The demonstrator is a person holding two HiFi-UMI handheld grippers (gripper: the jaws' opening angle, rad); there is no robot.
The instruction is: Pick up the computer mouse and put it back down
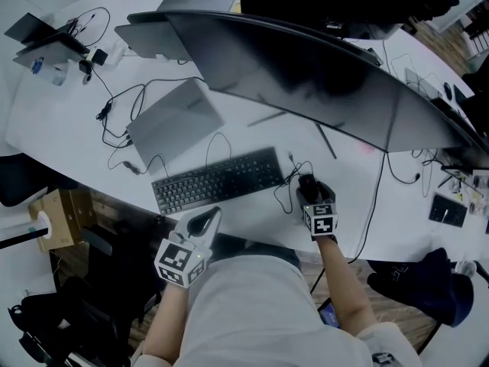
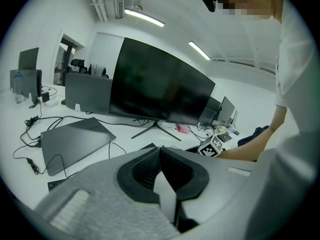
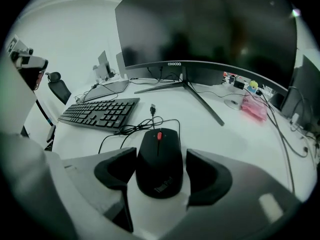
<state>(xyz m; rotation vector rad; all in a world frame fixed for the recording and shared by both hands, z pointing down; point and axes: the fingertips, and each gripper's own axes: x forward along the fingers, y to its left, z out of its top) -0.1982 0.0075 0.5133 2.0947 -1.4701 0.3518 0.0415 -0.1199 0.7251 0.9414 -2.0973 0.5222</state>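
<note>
Two curved jaws of the right hand-held gripper (image 3: 161,156) stand spread around the smooth domed mouse (image 3: 159,170).

We hold our left gripper (image 1: 208,219) low and close in front of us, its jaws closed together. Our right gripper (image 1: 309,193) tilts steeply downward, jaws spread wide apart.

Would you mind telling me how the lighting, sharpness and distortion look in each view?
Head view: dim but fairly sharp, the monitor nearly black. Left gripper view: fisheye with black corners, ceiling lights glaring, near foreground soft. Right gripper view: same fisheye, mouse crisp, monitor showing faint reflections.
</note>
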